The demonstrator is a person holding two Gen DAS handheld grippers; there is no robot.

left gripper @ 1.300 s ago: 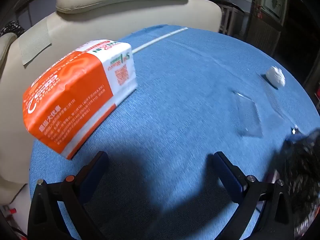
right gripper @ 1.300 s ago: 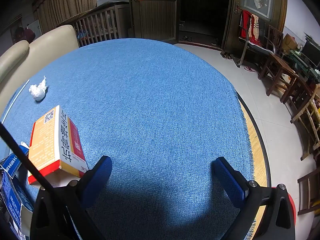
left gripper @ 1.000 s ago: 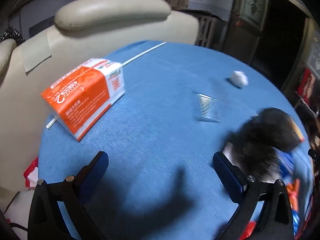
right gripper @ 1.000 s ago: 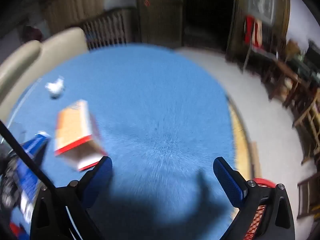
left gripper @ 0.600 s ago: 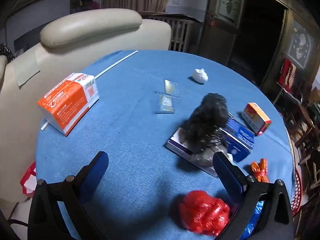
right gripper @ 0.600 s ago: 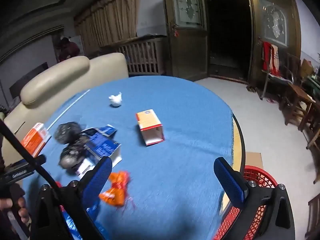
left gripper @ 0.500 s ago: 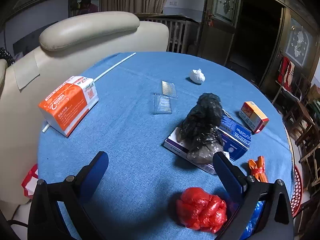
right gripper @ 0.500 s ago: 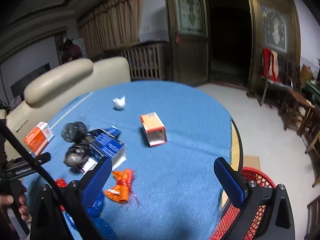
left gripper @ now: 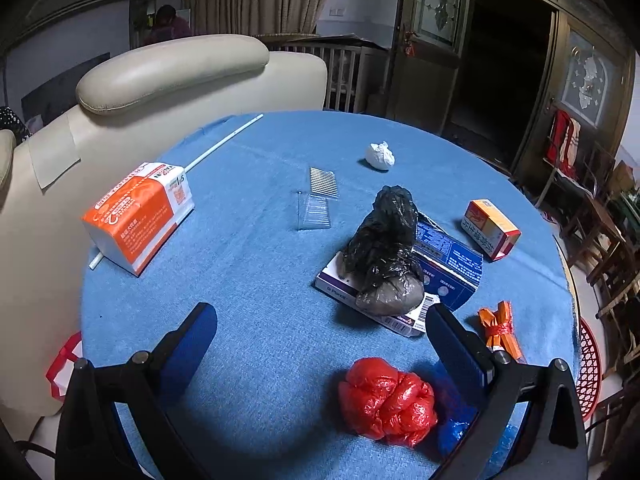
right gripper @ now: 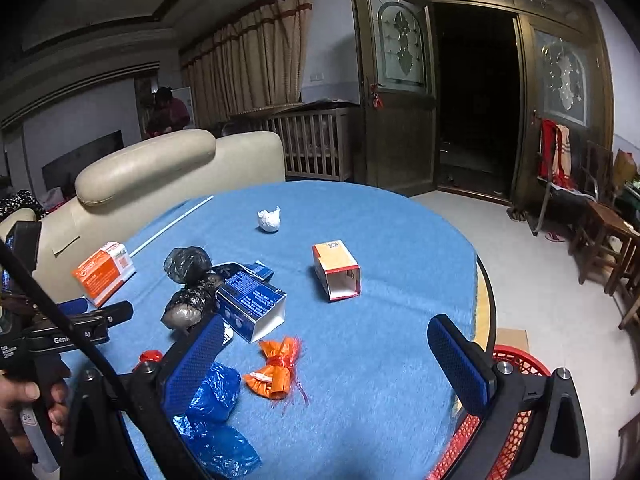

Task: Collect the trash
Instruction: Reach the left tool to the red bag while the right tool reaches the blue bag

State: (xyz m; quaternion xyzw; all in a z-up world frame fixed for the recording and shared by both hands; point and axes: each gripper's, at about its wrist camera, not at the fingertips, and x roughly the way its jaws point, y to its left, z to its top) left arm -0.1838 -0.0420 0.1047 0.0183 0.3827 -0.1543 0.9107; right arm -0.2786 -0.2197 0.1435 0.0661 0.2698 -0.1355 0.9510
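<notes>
Trash lies scattered on a round table with a blue cloth (left gripper: 256, 288). A black plastic bag (left gripper: 384, 248) rests on a flattened blue and white carton (left gripper: 448, 272). Near me are a red crumpled bag (left gripper: 386, 400), an orange tied wrapper (right gripper: 276, 368) and a blue plastic bag (right gripper: 216, 420). Farther off sit an orange-white box (left gripper: 138, 214), a small orange box (left gripper: 490, 228) and a white paper wad (left gripper: 380, 155). My left gripper (left gripper: 320, 340) is open above the near table edge, holding nothing. My right gripper (right gripper: 324, 352) is open too, above the orange wrapper.
A red mesh basket (right gripper: 516, 416) stands on the floor beside the table at the right. A cream sofa (left gripper: 172, 80) backs the table's left side. A white straw (left gripper: 224, 140) and clear plastic pieces (left gripper: 316, 200) lie on the cloth. Wooden chairs (right gripper: 608, 232) stand at the right.
Both grippers have risen and pulled back from close above the cloth, so the whole table of trash and the red basket came into view. Both stayed open.
</notes>
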